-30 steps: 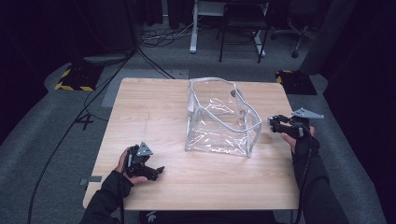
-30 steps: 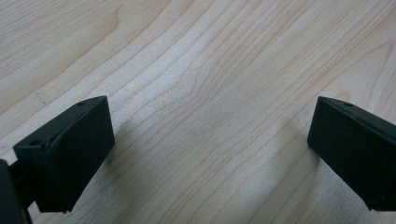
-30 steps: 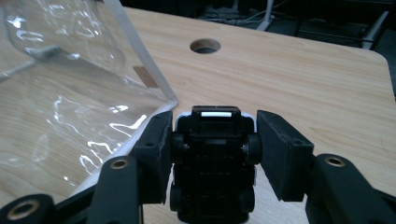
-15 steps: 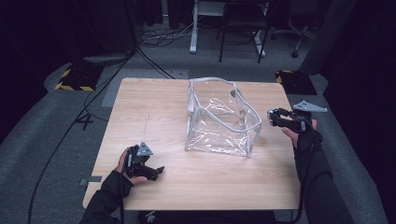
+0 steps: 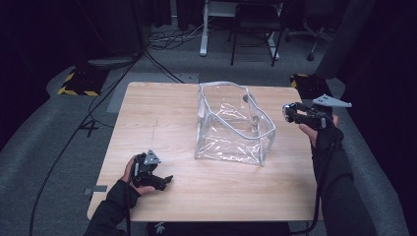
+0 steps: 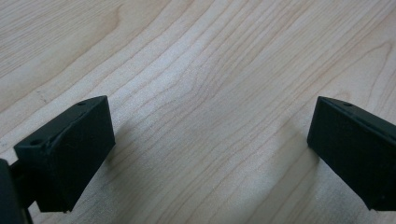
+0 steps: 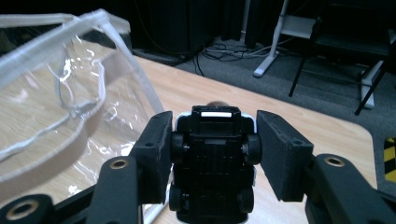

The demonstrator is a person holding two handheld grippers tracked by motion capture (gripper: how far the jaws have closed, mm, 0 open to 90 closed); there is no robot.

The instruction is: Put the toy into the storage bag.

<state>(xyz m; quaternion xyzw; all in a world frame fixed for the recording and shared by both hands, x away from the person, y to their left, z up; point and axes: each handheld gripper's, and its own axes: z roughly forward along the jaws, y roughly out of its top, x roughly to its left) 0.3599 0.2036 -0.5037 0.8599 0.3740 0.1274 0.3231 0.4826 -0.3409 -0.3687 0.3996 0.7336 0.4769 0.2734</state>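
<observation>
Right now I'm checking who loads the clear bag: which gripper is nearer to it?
Right. The right gripper, shut on a toy car, hangs just off the clear bag's right side. The left gripper rests open on the table, farther off at the bag's front left.

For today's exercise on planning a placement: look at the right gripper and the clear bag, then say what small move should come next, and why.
Probably carry the right gripper sideways until it hangs over the mouth of the clear bag. It is shut on a toy car, seen wheels-up, and sits beside the bag, outside its white-trimmed rim, so the car isn't yet above the opening. The left gripper rests open on the table.
</observation>
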